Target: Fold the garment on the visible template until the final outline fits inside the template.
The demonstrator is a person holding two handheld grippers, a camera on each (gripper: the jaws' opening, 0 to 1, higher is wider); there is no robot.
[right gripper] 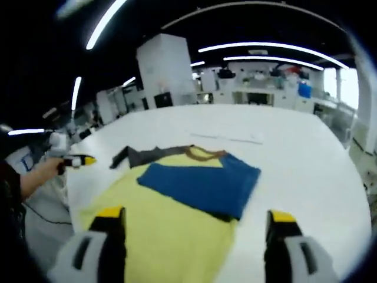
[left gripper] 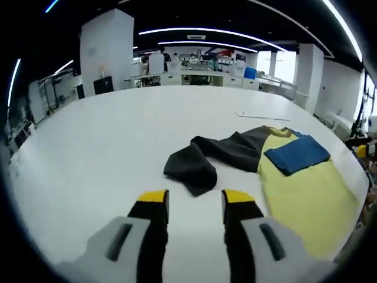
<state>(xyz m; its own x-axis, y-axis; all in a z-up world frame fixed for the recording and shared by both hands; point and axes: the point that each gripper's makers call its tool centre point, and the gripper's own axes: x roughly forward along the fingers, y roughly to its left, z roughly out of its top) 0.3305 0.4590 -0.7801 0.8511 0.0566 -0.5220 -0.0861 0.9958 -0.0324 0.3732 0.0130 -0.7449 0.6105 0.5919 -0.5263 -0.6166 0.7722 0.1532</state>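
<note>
A garment lies on the white table (left gripper: 118, 135): a yellow body (left gripper: 306, 194), a dark grey sleeve (left gripper: 200, 162) crumpled out to its left, and a blue panel (left gripper: 296, 154) lying on top. My left gripper (left gripper: 195, 199) hovers open just short of the grey sleeve's end, with nothing between its yellow-tipped jaws. In the right gripper view the yellow body (right gripper: 171, 230) and the blue panel (right gripper: 200, 183) spread out ahead. My right gripper (right gripper: 195, 216) is wide open above the yellow cloth's near end. The left gripper (right gripper: 76, 160) shows at the far left, beside the grey sleeve (right gripper: 144, 155).
A thin pale strip (left gripper: 262, 116) lies flat on the table beyond the garment, also seen as the strip (right gripper: 227, 138). A hand (right gripper: 41, 171) holds the left gripper at the table's edge. Desks, shelves and a white pillar (left gripper: 106, 53) stand far behind.
</note>
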